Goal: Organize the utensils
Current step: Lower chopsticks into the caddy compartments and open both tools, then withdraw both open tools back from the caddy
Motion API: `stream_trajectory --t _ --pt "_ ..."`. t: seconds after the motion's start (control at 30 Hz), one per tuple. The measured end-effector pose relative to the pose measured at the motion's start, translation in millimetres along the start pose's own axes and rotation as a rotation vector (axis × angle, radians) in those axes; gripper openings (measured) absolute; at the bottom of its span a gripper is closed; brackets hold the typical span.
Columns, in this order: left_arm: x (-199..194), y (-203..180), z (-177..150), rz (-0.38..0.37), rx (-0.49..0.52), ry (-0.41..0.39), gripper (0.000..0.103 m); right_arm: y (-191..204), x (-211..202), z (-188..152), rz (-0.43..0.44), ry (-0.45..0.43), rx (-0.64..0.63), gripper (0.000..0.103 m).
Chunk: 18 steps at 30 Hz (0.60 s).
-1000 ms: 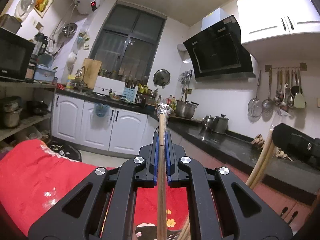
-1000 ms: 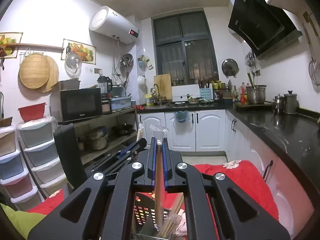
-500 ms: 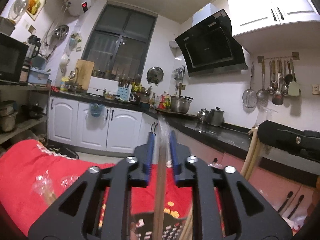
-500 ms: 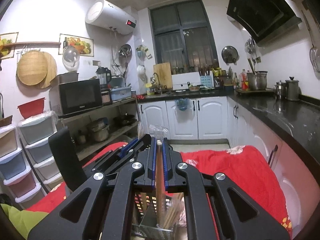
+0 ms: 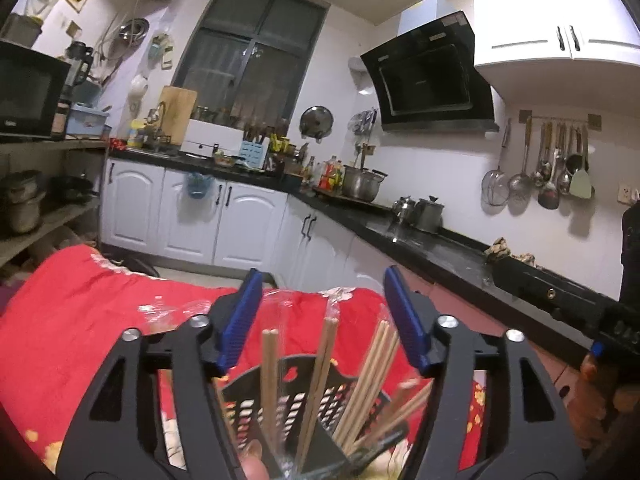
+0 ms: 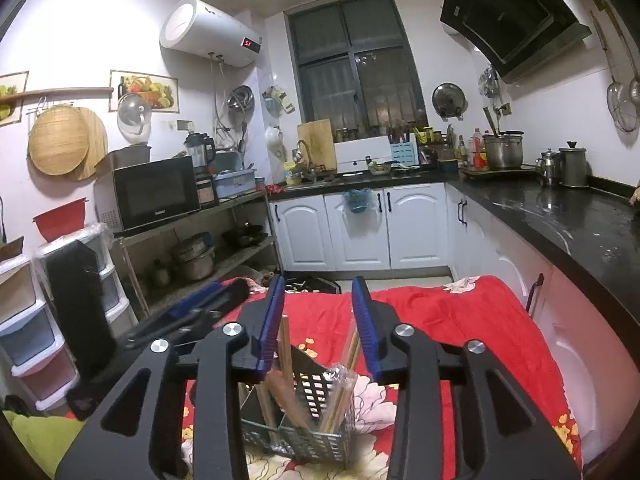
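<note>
Both jaws opening, releasing chopsticks into holder.

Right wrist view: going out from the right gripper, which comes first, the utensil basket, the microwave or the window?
1. Utensil basket, just below the right gripper, on the red cloth.
2. Microwave, on the left shelf.
3. Window, on the far wall.

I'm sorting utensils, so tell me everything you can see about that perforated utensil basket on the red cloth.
The utensil basket is a dark, perforated caddy, plastic by its look, with inner dividers. It stands upright on the red floral cloth. Wooden chopsticks lean inside, some in clear wrap. Neither tool touches it.
</note>
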<state>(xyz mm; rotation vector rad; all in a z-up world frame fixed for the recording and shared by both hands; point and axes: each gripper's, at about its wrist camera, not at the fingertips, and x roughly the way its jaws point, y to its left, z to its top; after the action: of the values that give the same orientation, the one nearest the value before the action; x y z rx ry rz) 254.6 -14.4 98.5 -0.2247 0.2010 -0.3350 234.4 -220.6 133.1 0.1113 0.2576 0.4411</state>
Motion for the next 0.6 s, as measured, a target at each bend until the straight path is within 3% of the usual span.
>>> stream_trajectory --t 0.27,0.47,0.6 --pt "-33.4 -1.7 14.4 -0.034 -0.003 0.004 0.089 2.8 -11.5 -0.1 -0.021 0.0 -0.008 0.055" --pt "-48.7 -9.7 22.2 -0.029 -0.002 0.056 0.092 5.8 -31.8 -1.3 -0.022 0.009 -0.008 0.076" --pt "-55.0 -8.5 14.8 -0.001 -0.02 0.139 0.092 9.6 -43.4 -9.7 -0.044 0.032 -0.03 0.086"
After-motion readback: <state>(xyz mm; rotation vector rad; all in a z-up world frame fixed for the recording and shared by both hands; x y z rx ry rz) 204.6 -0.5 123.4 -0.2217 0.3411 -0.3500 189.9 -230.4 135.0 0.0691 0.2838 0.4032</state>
